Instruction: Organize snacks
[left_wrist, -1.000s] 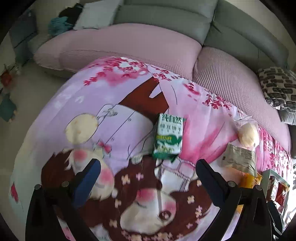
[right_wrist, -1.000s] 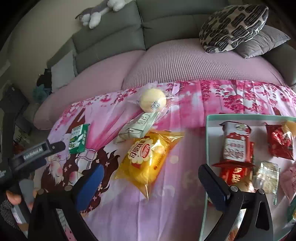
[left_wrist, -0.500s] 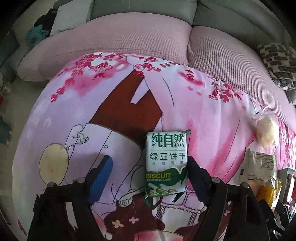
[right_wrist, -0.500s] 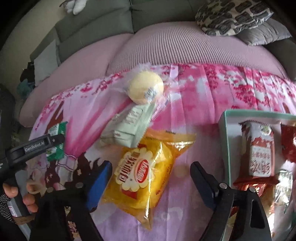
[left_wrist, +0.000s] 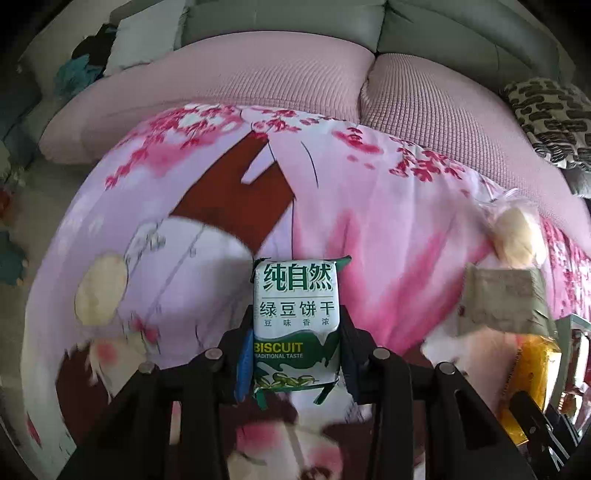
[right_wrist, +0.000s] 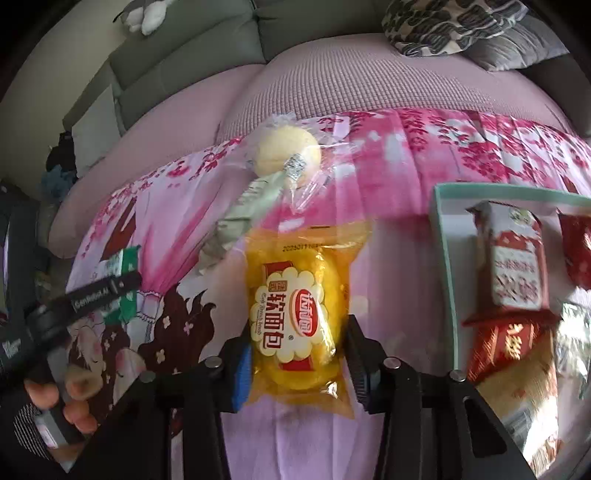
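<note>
A green and white biscuit pack lies on the pink cartoon cloth. My left gripper has its jaws closing on it, and both pads touch the pack's sides. A yellow soft-bread pack lies left of the teal tray. My right gripper is shut on its lower half. The right wrist view also shows the left gripper, held by a hand at the far left.
A round bun in clear wrap and a pale packet lie beyond the bread pack. The tray holds a red and white pack and several other snacks. Pink sofa cushions border the cloth's far edge.
Both grippers came down and forward and went from wide open to shut, the left around the biscuit pack, the right around the yellow bread pack.
</note>
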